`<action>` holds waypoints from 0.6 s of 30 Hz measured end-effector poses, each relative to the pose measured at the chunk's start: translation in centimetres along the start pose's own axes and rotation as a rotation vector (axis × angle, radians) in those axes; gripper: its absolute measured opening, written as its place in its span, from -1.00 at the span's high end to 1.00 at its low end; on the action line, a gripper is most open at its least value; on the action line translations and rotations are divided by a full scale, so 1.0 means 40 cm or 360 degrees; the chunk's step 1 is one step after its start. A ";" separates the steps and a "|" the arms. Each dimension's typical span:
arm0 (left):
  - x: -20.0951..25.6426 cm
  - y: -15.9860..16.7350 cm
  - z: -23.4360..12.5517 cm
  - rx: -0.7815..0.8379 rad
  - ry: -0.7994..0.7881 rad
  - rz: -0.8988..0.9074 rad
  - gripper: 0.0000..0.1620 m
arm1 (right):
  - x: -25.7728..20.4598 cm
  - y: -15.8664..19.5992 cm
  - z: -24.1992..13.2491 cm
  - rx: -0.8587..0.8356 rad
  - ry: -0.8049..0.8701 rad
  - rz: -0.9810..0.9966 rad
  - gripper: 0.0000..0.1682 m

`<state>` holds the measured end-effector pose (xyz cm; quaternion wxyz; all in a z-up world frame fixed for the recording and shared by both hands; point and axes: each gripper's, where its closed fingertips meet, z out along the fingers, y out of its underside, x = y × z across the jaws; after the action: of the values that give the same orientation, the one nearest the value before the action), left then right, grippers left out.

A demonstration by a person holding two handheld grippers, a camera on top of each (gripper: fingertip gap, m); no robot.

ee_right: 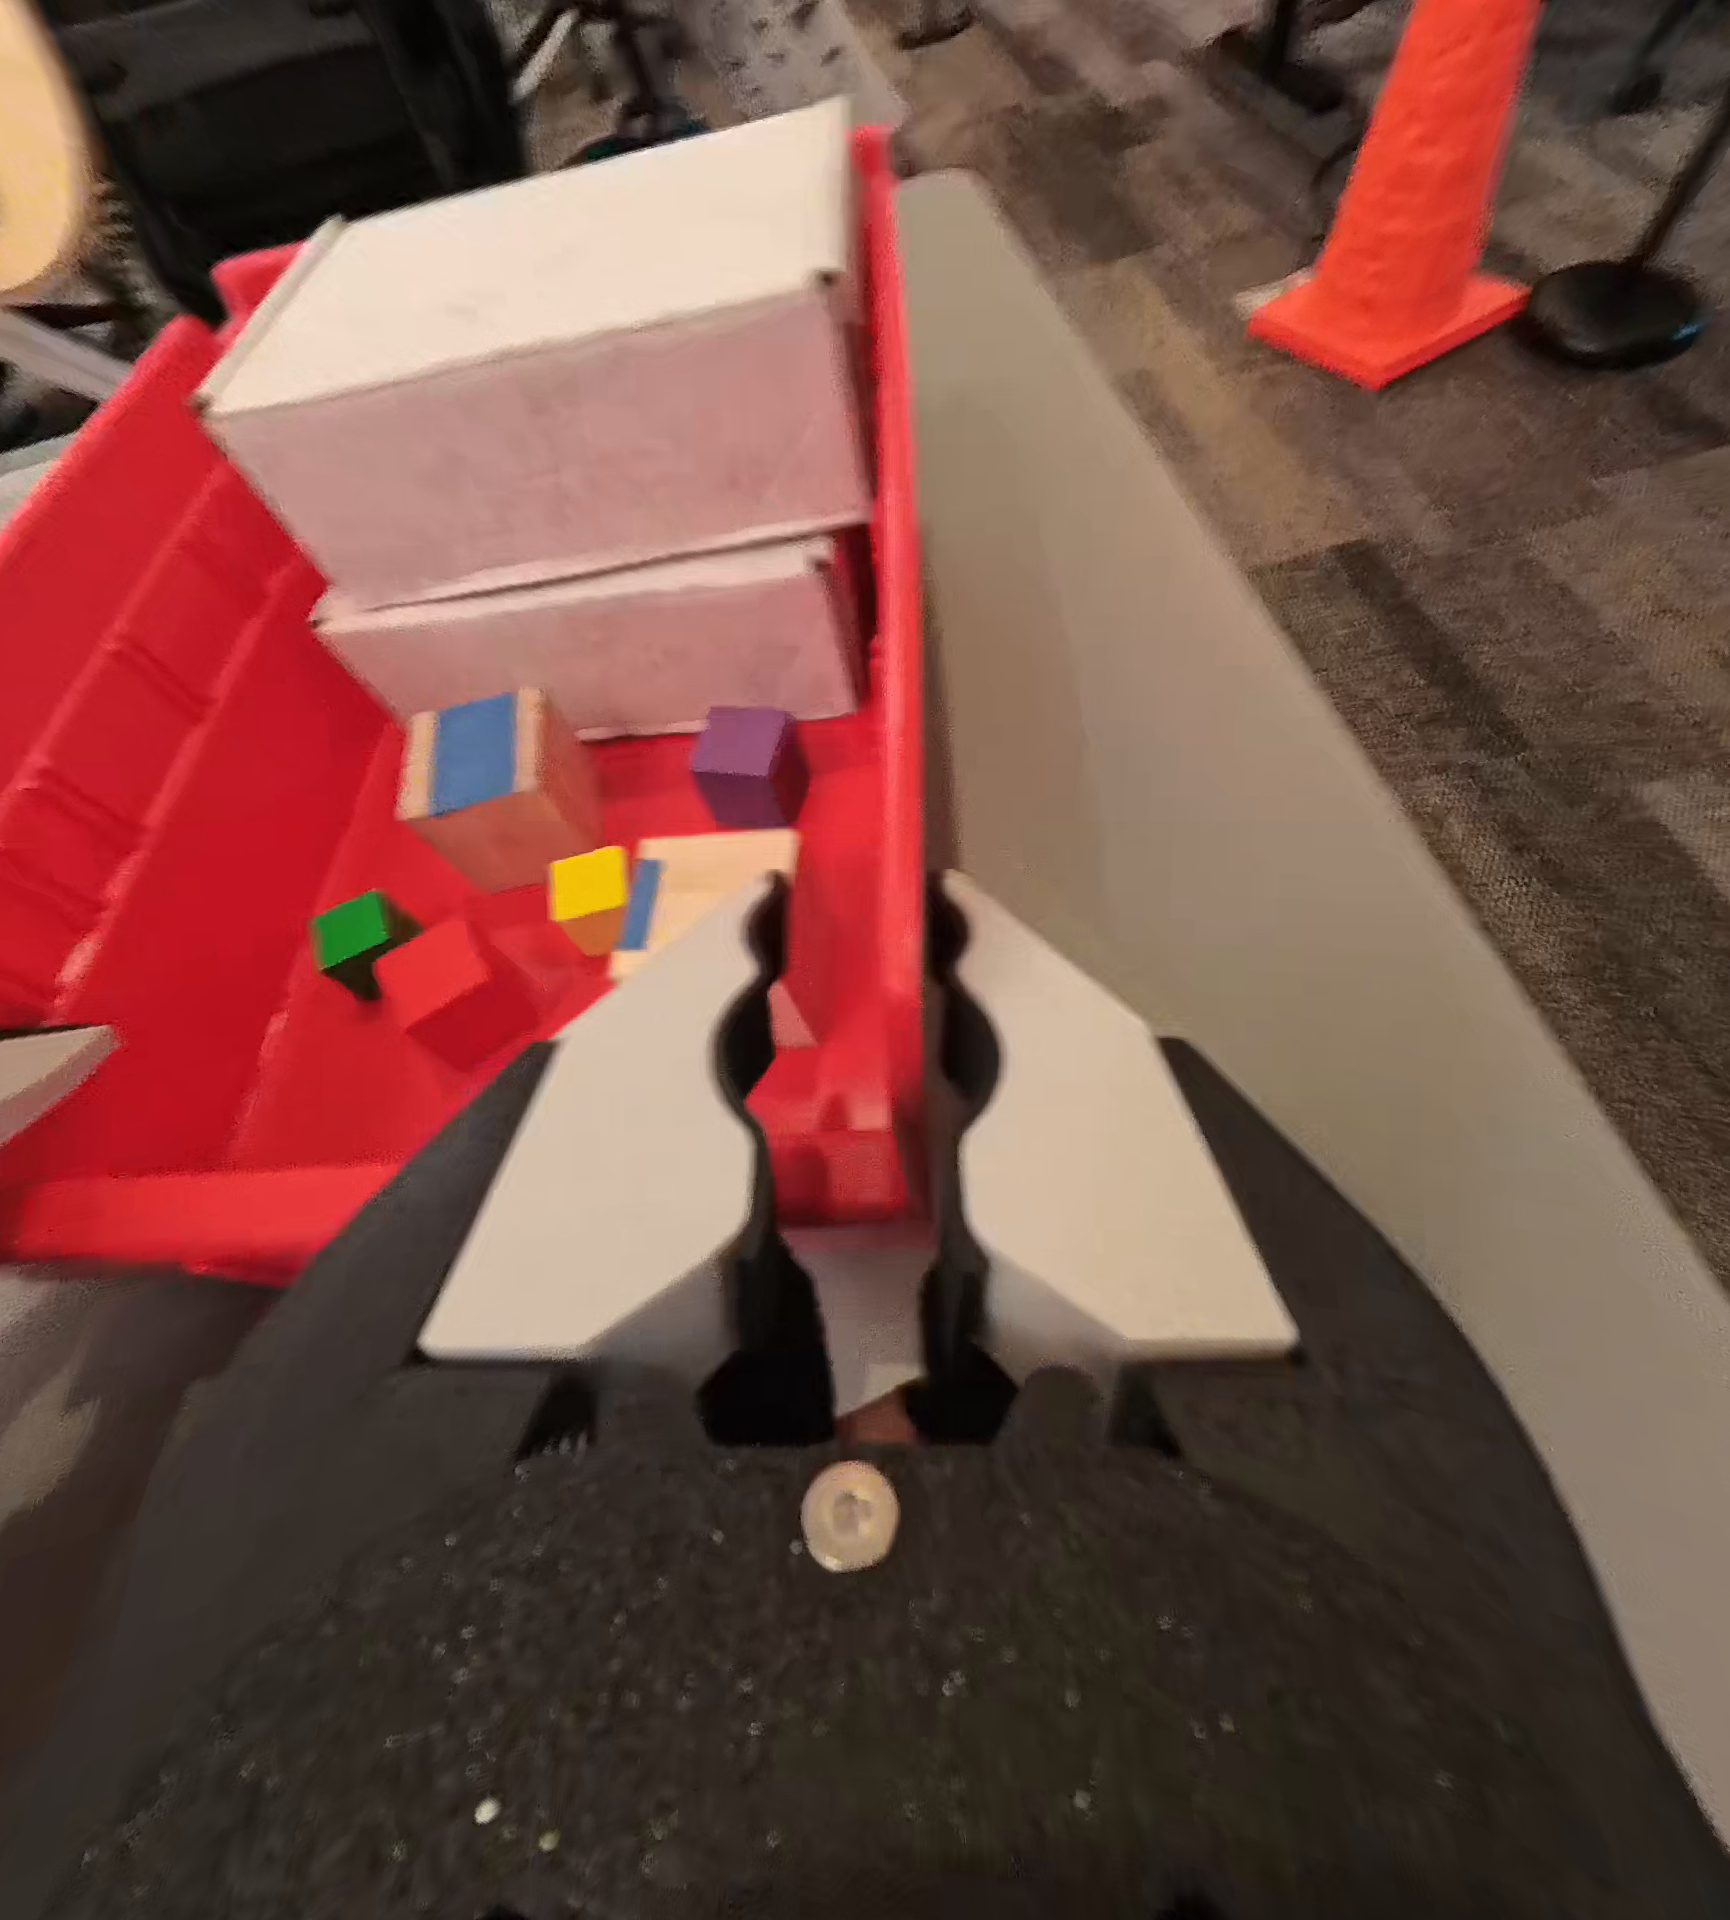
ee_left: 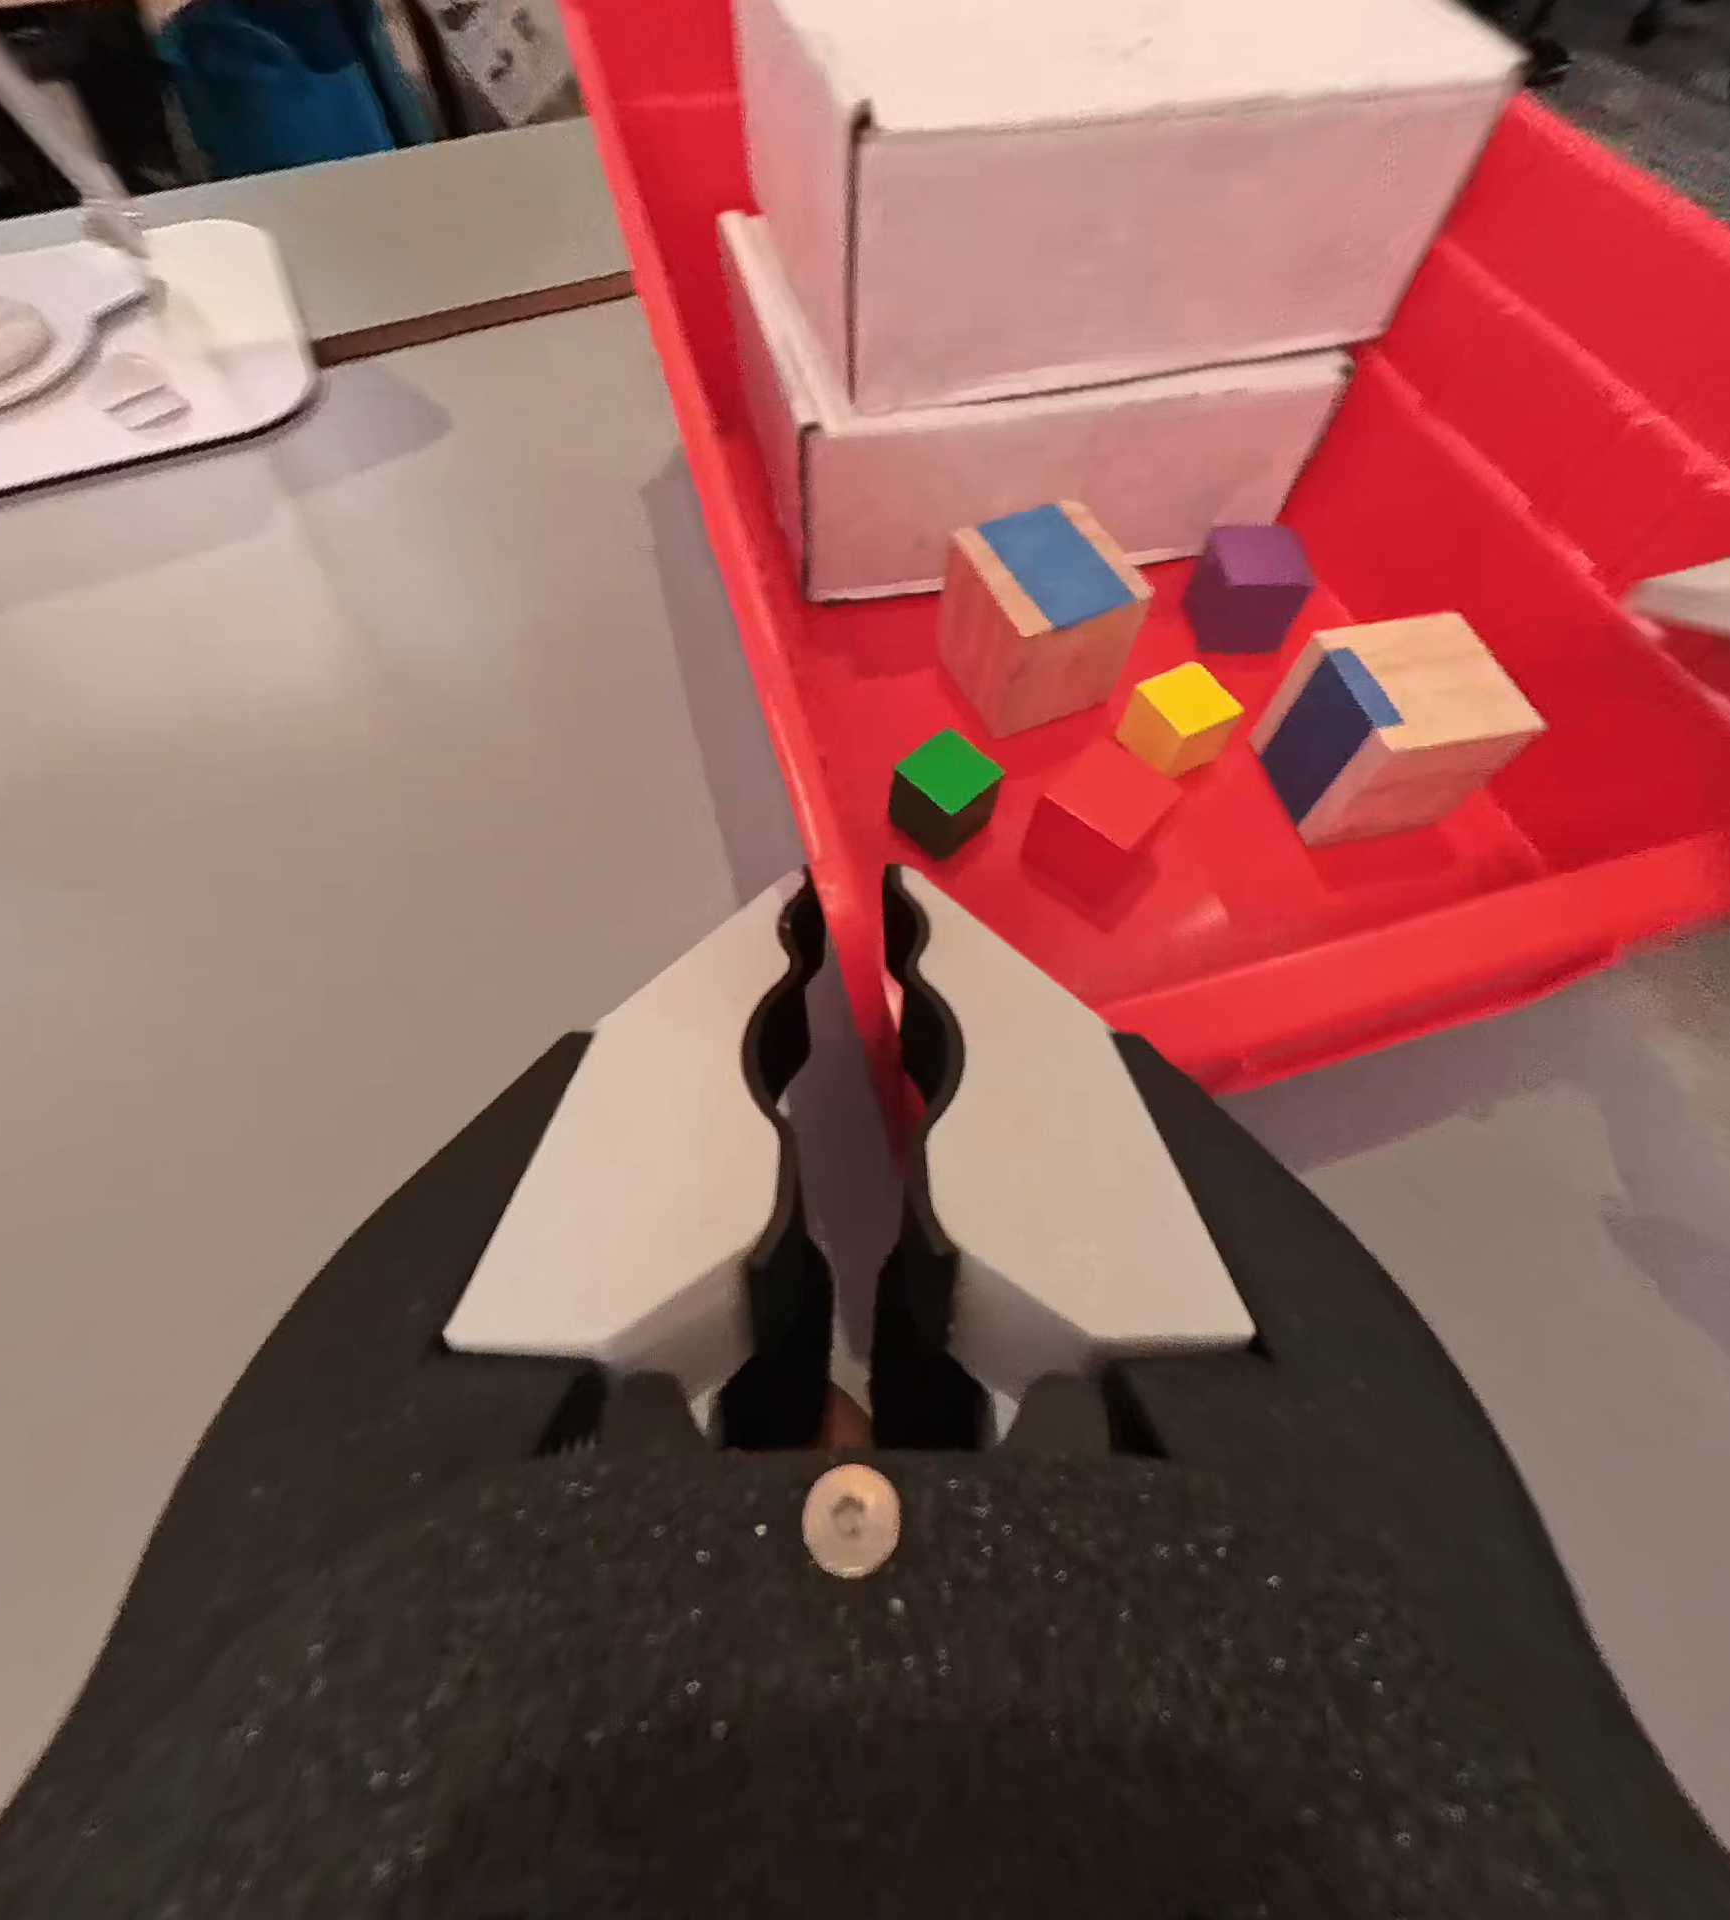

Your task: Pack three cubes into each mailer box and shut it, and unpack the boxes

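A red bin (ee_left: 1588,447) on the grey table holds two shut white mailer boxes, the upper (ee_left: 1100,208) stacked on the lower (ee_left: 1048,478). In front of them lie loose cubes: green (ee_left: 944,790), red (ee_left: 1100,831), yellow (ee_left: 1178,717), purple (ee_left: 1245,587) and two larger wooden ones with blue stripes (ee_left: 1043,623) (ee_left: 1401,727). My left gripper (ee_left: 848,878) is closed across the bin's left wall near its front corner. My right gripper (ee_right: 859,881) straddles the bin's right wall (ee_right: 897,623), jaws close on it. Both views are blurred.
A white tray (ee_left: 217,343) with a clear lid lies on the table at far left. The table's right edge (ee_right: 1463,1039) drops to carpet, where an orange cone (ee_right: 1412,187) and a black stand base (ee_right: 1614,312) stand. Spacing between my two grippers at the tips: around 20 cm.
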<state>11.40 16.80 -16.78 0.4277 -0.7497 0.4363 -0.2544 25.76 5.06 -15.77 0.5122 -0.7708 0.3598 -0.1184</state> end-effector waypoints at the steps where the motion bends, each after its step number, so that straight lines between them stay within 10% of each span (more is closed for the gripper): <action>1: -0.013 0.007 -0.014 0.0009 -0.0033 -0.0004 0.94 | -0.004 -0.001 -0.004 -0.0030 0.0023 0.0054 0.88; 18: -0.610 0.089 -0.307 0.0054 -0.0468 -0.0033 0.99 | -0.648 0.077 0.001 -0.0026 -0.0148 -0.0049 0.96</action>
<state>-11.38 32.04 -13.86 0.4970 -0.7760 0.3567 -0.1535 5.95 21.94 -13.66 0.5201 -0.7851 0.3247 -0.0872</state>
